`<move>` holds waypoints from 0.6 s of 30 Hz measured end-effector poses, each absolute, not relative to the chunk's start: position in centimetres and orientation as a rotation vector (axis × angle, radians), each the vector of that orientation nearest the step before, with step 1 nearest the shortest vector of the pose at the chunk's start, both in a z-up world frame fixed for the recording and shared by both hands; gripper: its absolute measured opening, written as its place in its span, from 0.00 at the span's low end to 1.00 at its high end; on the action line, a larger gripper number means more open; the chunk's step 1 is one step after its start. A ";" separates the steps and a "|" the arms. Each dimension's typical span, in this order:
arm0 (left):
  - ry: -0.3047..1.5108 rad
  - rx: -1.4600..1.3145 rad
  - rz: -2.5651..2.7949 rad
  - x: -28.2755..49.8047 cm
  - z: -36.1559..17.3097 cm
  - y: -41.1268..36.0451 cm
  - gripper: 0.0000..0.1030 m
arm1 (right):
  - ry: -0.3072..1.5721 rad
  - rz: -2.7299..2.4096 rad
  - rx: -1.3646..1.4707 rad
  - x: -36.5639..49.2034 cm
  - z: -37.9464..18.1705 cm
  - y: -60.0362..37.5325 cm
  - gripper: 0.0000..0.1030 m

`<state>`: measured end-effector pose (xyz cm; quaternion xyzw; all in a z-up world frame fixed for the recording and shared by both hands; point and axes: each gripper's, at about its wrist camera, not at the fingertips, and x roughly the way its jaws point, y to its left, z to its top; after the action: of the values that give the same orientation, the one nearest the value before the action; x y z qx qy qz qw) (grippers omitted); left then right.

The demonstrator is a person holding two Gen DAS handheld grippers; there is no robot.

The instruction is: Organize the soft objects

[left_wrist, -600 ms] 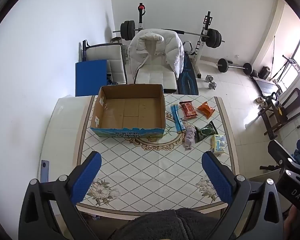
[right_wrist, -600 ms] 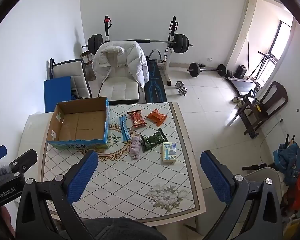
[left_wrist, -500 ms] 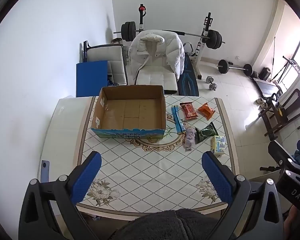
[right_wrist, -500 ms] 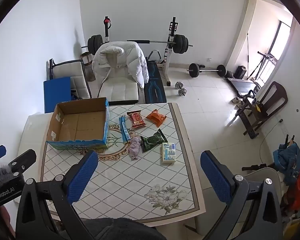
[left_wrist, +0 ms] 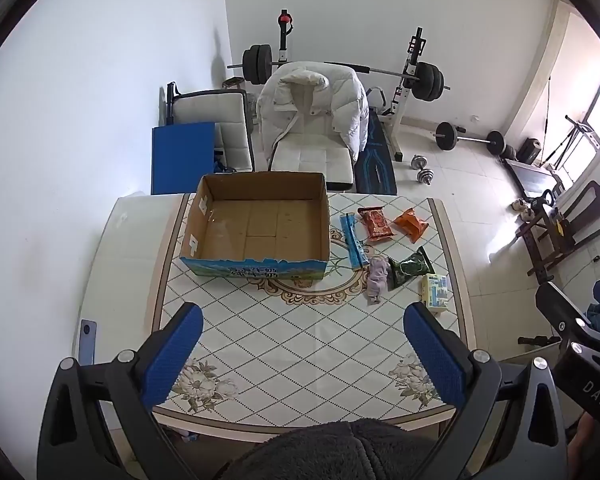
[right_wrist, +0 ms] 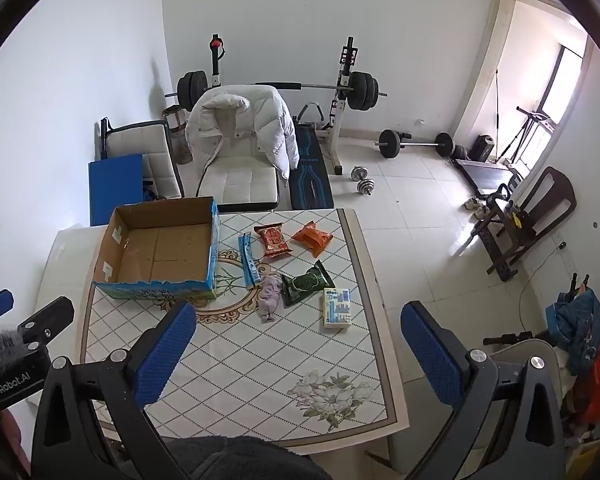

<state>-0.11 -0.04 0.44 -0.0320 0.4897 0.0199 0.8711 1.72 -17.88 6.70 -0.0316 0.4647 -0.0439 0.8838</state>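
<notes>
An open, empty cardboard box [left_wrist: 260, 224] [right_wrist: 160, 252] stands at the table's far left. To its right lie a blue strip packet [left_wrist: 353, 246] [right_wrist: 248, 266], a red snack packet [left_wrist: 375, 223] [right_wrist: 273, 240], an orange packet [left_wrist: 411, 224] [right_wrist: 312, 238], a dark green packet [left_wrist: 410, 267] [right_wrist: 305, 284], a crumpled lilac cloth [left_wrist: 376, 278] [right_wrist: 270, 296] and a small tissue pack [left_wrist: 436, 291] [right_wrist: 337, 307]. My left gripper [left_wrist: 302, 350] and right gripper [right_wrist: 296, 350] are both open and empty, held high above the table's near edge.
The tiled table [left_wrist: 300, 344] [right_wrist: 236, 356] has a white chair with a puffy white coat [left_wrist: 312, 112] behind it. A blue board [left_wrist: 182, 158], a weight bench, dumbbells and a dark wooden chair [right_wrist: 528, 216] stand on the floor beyond.
Both views have shifted very slightly; nothing on the table has moved, and both grippers stay open.
</notes>
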 end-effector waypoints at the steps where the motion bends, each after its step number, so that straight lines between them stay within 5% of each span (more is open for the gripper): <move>1: 1.025 -0.065 0.041 -0.1 0.5 -0.1 1.00 | 0.967 -0.092 -0.067 1.8 6.7 -17.9 1.00; 18: 1.030 -0.054 0.044 0.3 0.1 -0.6 1.00 | 0.969 -0.084 -0.065 2.2 6.2 -18.5 1.00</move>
<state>0.32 -0.60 0.09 -0.0258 0.4924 0.0209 0.8697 2.22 -18.52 6.23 -0.0314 0.4657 -0.0403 0.8835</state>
